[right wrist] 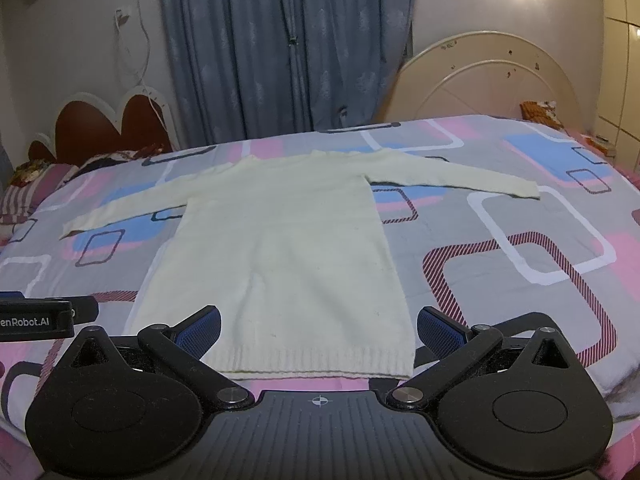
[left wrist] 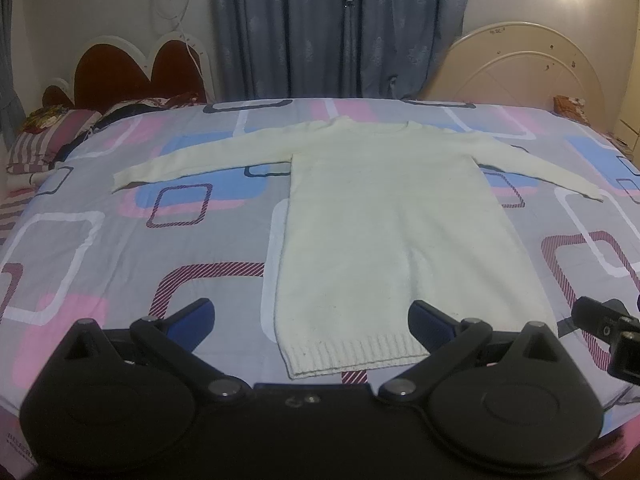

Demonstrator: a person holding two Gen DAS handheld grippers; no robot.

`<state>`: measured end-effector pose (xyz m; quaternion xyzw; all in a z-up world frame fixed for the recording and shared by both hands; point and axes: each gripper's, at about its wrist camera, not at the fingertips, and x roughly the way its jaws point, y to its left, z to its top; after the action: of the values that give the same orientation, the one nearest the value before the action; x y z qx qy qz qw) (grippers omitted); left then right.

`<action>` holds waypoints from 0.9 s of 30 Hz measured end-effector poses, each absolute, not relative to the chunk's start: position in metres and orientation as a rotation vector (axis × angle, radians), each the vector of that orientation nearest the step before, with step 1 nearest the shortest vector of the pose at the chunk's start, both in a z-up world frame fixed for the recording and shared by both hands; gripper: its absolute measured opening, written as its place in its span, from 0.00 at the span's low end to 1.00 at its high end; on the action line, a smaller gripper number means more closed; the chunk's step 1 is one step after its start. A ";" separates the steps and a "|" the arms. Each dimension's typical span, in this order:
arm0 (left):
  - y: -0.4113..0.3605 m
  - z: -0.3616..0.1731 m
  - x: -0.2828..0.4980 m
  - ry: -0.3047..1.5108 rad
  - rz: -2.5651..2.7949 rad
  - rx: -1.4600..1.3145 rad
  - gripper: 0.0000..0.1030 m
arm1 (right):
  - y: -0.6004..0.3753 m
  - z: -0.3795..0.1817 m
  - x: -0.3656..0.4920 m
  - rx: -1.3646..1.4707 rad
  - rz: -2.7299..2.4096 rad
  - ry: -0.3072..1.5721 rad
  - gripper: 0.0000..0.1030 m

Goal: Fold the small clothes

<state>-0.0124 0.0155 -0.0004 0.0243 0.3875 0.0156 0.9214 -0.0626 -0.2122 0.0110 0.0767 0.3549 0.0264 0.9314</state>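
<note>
Sweater (left wrist: pixel 380 216), cream knit, lies flat and face-up on the bed (left wrist: pixel 100 240), spread over the patterned sheet. Its long axis runs straight away from both tongs: ribbed hem (left wrist: pixel 352 354) at the near end, neckline (left wrist: pixel 376 128) at the far end towards the blue curtain (left wrist: pixel 340 28). Both sleeves stretch out sideways from the shoulders, one to each side of the body panel, roughly square to that axis.

Left tongs (left wrist: pixel 312 320): fingers wide apart, holding nothing. The hem sits just ahead of them and between the two blue pads, offset towards the sweater's left edge. Right tongs (right wrist: pixel 318 326): also spread wide and empty, with the hem just ahead, centred nearer the sweater's right edge.

Both tools are held low and near level, pointing along the sweater's length, side by side; each one's body shows at the edge of the other's view. Whether any pad touches the knit cannot be told.

Judgement: no fold is made yet. Each hand is about equally near the hem, and each sleeve lies well apart from its tongs, so a first sleeve fold would call for a forward reach past the hem.
</note>
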 end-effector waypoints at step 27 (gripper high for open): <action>0.008 0.000 0.002 0.807 0.029 0.063 1.00 | -0.218 0.011 -0.047 0.160 0.045 0.737 1.00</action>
<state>0.0021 0.0085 -0.0004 0.0307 0.3926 0.0143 0.9191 -0.0473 -0.2175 0.0108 0.0779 0.3599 0.0220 0.9295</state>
